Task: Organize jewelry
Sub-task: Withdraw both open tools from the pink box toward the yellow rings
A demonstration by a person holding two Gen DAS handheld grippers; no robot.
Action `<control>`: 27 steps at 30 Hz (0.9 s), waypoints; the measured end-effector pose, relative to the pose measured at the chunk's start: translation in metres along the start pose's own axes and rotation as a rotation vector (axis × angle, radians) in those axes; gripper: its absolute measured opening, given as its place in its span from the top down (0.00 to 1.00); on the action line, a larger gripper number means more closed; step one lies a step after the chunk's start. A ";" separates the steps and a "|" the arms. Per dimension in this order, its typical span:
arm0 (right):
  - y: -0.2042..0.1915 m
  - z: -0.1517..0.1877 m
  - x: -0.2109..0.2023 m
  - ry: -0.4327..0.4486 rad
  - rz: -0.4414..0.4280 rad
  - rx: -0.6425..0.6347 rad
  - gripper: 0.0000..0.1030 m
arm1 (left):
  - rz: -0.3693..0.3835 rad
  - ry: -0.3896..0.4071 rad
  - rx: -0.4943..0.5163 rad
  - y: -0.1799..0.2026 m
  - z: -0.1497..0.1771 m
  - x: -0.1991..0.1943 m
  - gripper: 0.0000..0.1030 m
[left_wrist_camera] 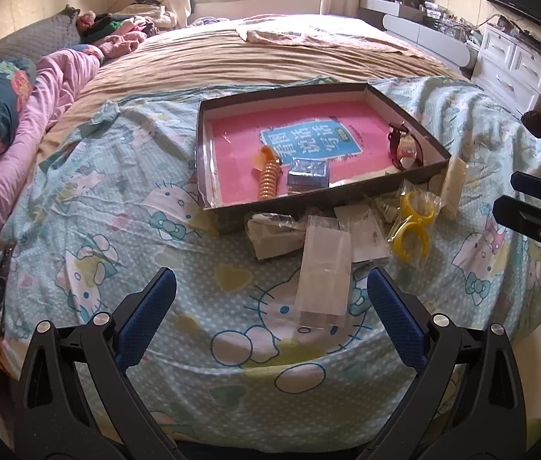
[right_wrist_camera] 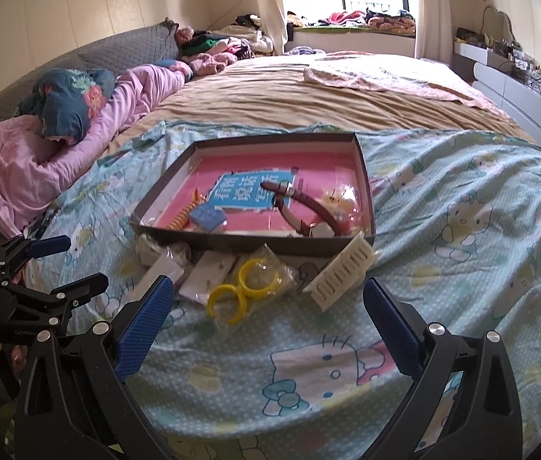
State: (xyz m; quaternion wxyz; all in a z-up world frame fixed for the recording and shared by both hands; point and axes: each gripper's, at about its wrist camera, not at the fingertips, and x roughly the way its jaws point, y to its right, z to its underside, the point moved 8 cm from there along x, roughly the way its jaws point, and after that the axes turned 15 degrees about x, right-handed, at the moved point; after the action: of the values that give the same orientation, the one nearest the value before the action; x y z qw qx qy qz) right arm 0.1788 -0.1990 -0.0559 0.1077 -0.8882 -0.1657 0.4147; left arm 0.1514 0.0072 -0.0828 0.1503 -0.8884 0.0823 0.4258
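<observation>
A shallow dark cardboard tray with a pink printed floor [right_wrist_camera: 366,207] sits on the bed's pale blue cartoon-cat sheet [right_wrist_camera: 443,268], and the loose jewellery lies just in front of its near wall. Nearest the right gripper [right_wrist_camera: 266,326] is a pair of yellow plastic rings in a clear bag [right_wrist_camera: 245,287], straight ahead between its blue-padded fingers [right_wrist_camera: 144,326], which are spread wide and hold nothing. The pair's long axis runs diagonally, from near-left toward the tray. A cream slotted plastic comb [right_wrist_camera: 341,270] leans on the tray's near right corner.

The left gripper [left_wrist_camera: 270,320], equally spread and empty, faces a long clear plastic sleeve [left_wrist_camera: 324,268] that points lengthwise at the tray. The right gripper looks better placed for the rings. Open sheet lies around; lifting over the tray's near wall is the only hurdle.
</observation>
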 end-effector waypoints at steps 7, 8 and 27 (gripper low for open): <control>0.003 0.010 0.010 -0.038 -0.002 0.011 0.05 | 0.021 -0.015 -0.007 0.003 0.006 0.011 0.09; 0.003 0.011 0.012 -0.042 -0.002 0.012 0.05 | 0.024 -0.018 -0.009 0.004 0.007 0.013 0.09; 0.009 0.027 0.049 -0.147 -0.032 0.090 0.05 | 0.094 -0.058 -0.021 0.014 0.024 0.042 0.09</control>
State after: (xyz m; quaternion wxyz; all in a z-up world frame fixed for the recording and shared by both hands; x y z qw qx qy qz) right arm 0.1891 -0.1874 -0.1102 0.1418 -0.8469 -0.1685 0.4841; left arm 0.1562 0.0010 -0.1326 0.1232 -0.8723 0.1151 0.4590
